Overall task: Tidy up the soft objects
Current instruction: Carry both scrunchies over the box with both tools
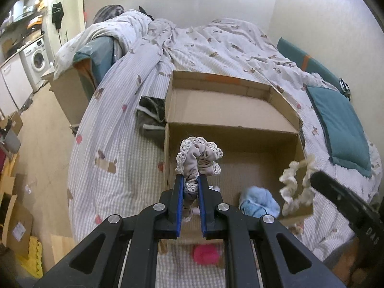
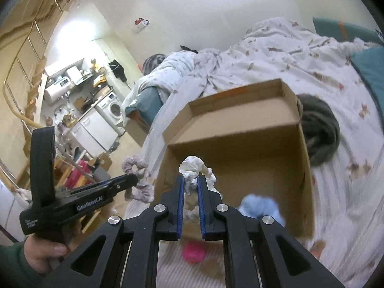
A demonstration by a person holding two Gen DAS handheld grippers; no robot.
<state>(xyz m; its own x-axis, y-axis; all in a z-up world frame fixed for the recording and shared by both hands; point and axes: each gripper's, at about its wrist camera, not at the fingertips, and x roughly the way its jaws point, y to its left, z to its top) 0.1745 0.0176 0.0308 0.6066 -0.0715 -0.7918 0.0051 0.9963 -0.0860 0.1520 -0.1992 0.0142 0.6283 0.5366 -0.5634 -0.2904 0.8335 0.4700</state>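
Note:
An open cardboard box [image 1: 230, 112] lies on the bed, also in the right wrist view [image 2: 304, 158]. My left gripper [image 1: 191, 180] is shut on a beige scrunchie with a white lace edge [image 1: 199, 158], held over the box's near left corner; it also shows from the right wrist [image 2: 138, 180]. My right gripper [image 2: 190, 180] is shut on a fluffy cream scrunchie [image 2: 192, 165], held above the box's near side; it also shows from the left wrist [image 1: 297, 182]. A light blue soft item [image 1: 260, 201] lies inside the box. A pink pompom [image 1: 206, 252] lies on the bed before the box.
A dark green knit item [image 2: 319, 134] lies right of the box, and striped dark fabric [image 1: 151, 110] lies to its left. A teal cushion [image 1: 340, 129] is on the bed's right. A rumpled duvet [image 1: 192, 40] is behind. Cardboard boxes [image 1: 14, 216] stand on the floor at left.

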